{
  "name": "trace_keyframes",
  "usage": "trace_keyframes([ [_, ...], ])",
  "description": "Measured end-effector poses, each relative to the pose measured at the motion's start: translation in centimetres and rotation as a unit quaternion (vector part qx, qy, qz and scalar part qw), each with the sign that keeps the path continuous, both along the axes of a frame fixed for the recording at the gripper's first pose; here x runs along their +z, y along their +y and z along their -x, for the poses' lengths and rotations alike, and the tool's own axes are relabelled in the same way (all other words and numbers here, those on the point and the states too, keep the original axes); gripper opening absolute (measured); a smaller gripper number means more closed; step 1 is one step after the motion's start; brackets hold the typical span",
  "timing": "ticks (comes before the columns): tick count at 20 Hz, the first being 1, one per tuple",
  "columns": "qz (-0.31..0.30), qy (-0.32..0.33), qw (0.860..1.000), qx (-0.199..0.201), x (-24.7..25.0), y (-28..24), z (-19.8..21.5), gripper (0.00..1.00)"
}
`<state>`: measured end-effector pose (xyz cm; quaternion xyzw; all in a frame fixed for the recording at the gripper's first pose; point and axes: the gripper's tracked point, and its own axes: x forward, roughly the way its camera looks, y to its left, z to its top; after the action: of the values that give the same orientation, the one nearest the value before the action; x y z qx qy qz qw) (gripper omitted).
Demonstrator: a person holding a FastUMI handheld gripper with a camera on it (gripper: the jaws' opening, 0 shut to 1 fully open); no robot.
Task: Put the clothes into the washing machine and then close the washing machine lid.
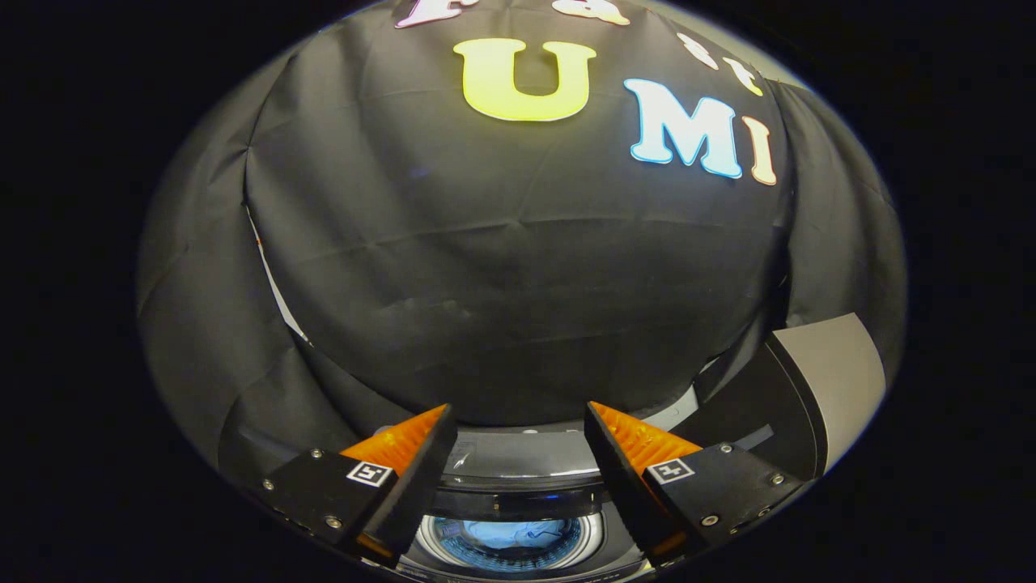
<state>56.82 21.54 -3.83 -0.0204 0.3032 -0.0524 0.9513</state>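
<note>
Spread wide and empty, gripper (518, 429) hangs over the glossy dark top-loading washing machine (518, 470). Soft pale-blue clothes (518, 534) lie inside its round drum. Right of the fingers stands the raised grey lid (834, 380), probably rigid, light; push its edge.

The washing machine (518, 470) stands below, lid (825, 380) raised at the right, light blue clothes (514, 534) lying in its drum; the gripper (518, 421) hangs spread, empty.

Dim, sharp fisheye view bending at its edges; glare streaks the washing machine (518, 474) rim.
</note>
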Motion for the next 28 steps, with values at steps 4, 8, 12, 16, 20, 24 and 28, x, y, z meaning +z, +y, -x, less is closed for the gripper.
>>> trace_keyframes([
  [4,0.000,-0.012,1.000,0.004,0.0,0.1,0.9,0.98],
  [8,-0.001,-0.024,1.000,0.008,-0.2,0.3,2.3,0.98],
  [12,-0.003,-0.032,0.999,0.011,-0.6,0.6,3.6,0.98],
  [16,-0.004,-0.040,0.999,0.012,-1.1,0.5,4.7,0.98],
  [20,-0.003,-0.043,0.999,0.011,-1.7,0.5,5.7,0.98],
  [24,-0.002,-0.042,0.999,0.009,-2.6,0.5,7.1,0.98],
  [28,-0.008,-0.019,1.000,0.005,-5.4,0.9,10.4,0.97],
])
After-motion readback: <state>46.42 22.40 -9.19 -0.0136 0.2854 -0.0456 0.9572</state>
